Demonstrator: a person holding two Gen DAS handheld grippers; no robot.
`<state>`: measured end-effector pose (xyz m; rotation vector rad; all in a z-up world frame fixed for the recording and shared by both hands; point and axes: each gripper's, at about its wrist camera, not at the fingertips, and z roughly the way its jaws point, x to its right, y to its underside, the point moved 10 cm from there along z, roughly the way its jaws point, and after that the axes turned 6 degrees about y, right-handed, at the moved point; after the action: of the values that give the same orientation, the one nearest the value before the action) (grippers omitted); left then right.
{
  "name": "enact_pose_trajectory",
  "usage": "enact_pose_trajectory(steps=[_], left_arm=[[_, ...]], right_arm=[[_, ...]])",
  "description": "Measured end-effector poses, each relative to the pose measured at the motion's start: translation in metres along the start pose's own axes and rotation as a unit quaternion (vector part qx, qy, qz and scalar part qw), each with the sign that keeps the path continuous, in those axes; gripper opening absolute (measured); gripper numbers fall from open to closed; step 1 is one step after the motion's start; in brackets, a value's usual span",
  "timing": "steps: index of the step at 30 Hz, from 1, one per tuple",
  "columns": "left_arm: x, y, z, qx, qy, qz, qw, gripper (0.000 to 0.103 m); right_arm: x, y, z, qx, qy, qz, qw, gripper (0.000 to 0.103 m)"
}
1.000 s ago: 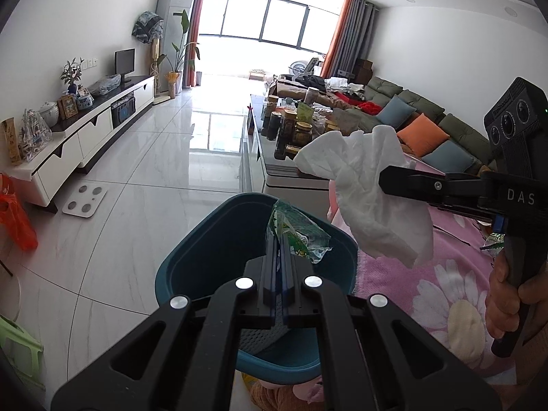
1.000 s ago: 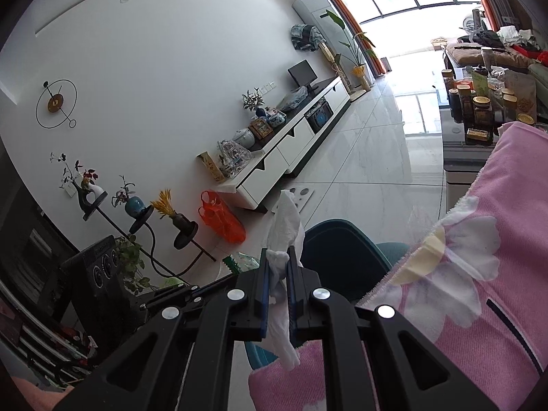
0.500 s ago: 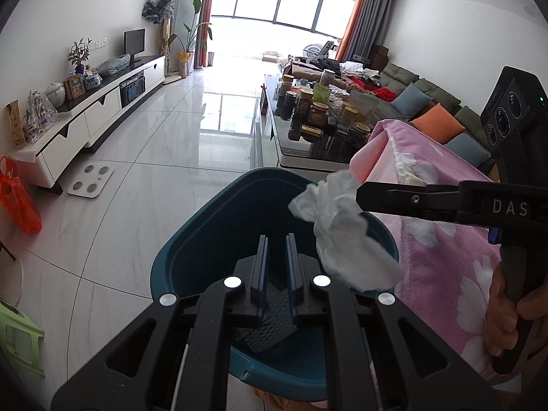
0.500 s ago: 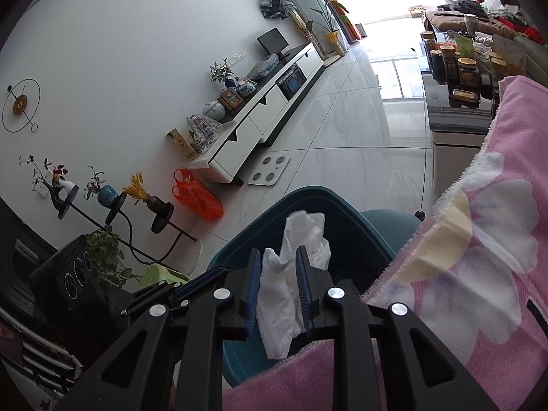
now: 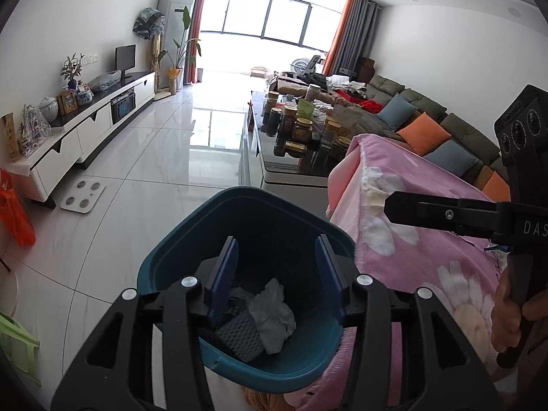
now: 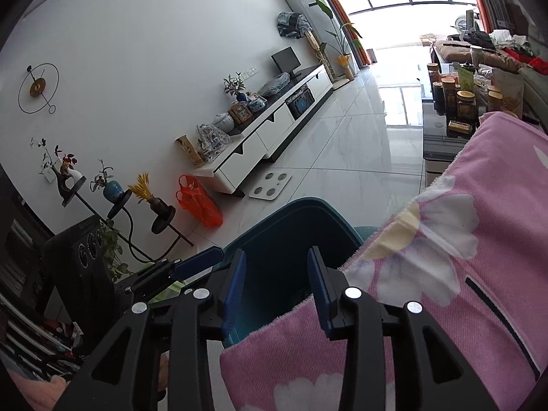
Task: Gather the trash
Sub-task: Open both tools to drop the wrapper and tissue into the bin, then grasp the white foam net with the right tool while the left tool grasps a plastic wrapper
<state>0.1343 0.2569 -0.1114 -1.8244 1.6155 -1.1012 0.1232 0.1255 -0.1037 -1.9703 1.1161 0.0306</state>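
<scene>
Both grippers spread wide and empty over the teal bin (image 5: 164,267).
Crumpled tissue (image 5: 272,311) lies inside, below the left gripper (image 5: 276,267); right gripper (image 6: 276,286) hangs beside.

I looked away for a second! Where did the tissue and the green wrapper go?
Both got dropped. The left hand-held gripper and right hand-held gripper opened, and the tissue now lies in the bin. The wrapper isn't visible. The bin stayed beside the pink blanket.

bin mouth (image 5: 246,202) open above, pink blanket (image 5: 411,233) apparently crowding its right rim
</scene>
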Motion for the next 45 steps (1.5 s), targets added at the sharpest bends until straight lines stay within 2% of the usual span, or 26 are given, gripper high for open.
enact_pose_trajectory(steps=[4, 8, 15, 22, 26, 31, 34, 39, 45], left_arm=[[0.051, -0.006, -0.010, 0.017, 0.046, 0.040, 0.9980, 0.050], [0.112, -0.005, -0.013, 0.020, 0.100, 0.085, 0.9912, 0.053], [0.208, 0.016, 0.001, -0.001, 0.176, 0.146, 0.9736, 0.054], [0.286, 0.040, 0.020, -0.027, 0.221, 0.199, 0.9545, 0.055], [0.316, 0.048, 0.030, -0.033, 0.235, 0.215, 0.9473, 0.057], [0.343, 0.050, 0.045, -0.041, 0.242, 0.234, 0.9408, 0.059], [0.352, 0.050, 0.055, -0.047, 0.244, 0.242, 0.9379, 0.059], [0.362, 0.050, 0.070, -0.065, 0.241, 0.251, 0.9353, 0.056], [0.364, 0.054, 0.084, -0.095, 0.244, 0.249, 0.9323, 0.039]], right_arm=[[0.009, 0.007, -0.043, 0.030, 0.020, -0.025, 0.999, 0.042], [0.029, 0.020, -0.085, 0.057, 0.048, -0.019, 0.997, 0.044], [0.086, 0.048, -0.159, 0.102, 0.114, 0.031, 0.988, 0.044], [0.145, 0.082, -0.220, 0.133, 0.184, 0.100, 0.969, 0.044], [0.176, 0.101, -0.244, 0.144, 0.216, 0.137, 0.956, 0.044], [0.210, 0.123, -0.257, 0.144, 0.235, 0.181, 0.944, 0.045], [0.221, 0.130, -0.257, 0.142, 0.240, 0.196, 0.940, 0.050], [0.236, 0.142, -0.250, 0.127, 0.236, 0.213, 0.940, 0.051], [0.238, 0.148, -0.239, 0.117, 0.224, 0.222, 0.942, 0.051]])
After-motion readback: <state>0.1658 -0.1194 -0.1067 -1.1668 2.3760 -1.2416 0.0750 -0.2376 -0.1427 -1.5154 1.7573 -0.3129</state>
